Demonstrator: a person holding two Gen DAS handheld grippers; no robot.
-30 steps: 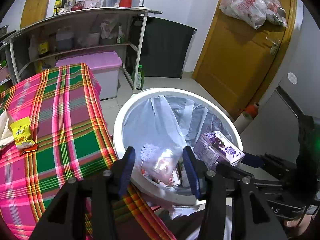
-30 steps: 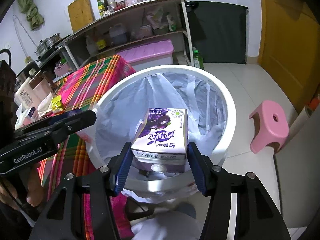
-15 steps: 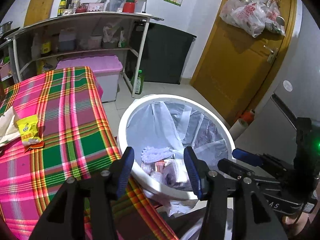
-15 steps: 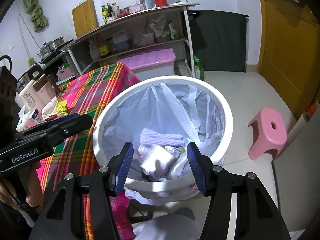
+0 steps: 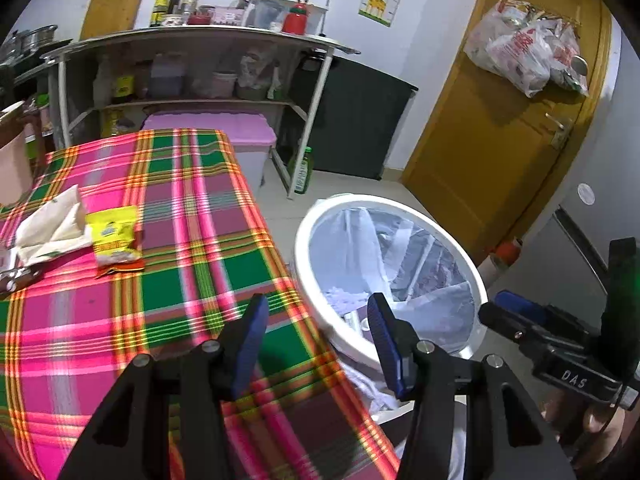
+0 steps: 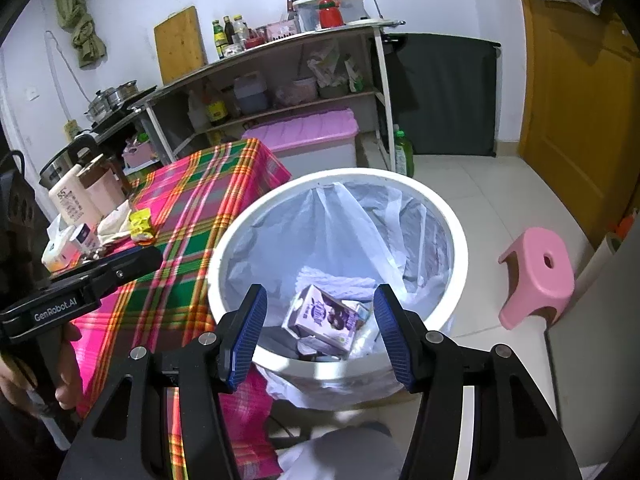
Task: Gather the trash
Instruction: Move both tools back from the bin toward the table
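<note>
Left gripper [image 5: 316, 316] stands released with nothing between its blue pads, poised over the edge of the plaid tablecloth [image 5: 168, 248]. Ahead and to its left lie a yellow snack wrapper [image 5: 114, 236] and crumpled paper [image 5: 52, 226]; the white bin [image 5: 316, 280] sits just to its right.

Right gripper [image 6: 320, 320] hangs released and empty above the bin [image 6: 460, 248]. Directly beyond its fingertips, down in the liner, lies the purple milk carton [image 6: 324, 318].

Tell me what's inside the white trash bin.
The white trash bin has a plastic liner holding a purple drink carton on a pale crinkled wrapper. Anything underneath is hidden.
</note>
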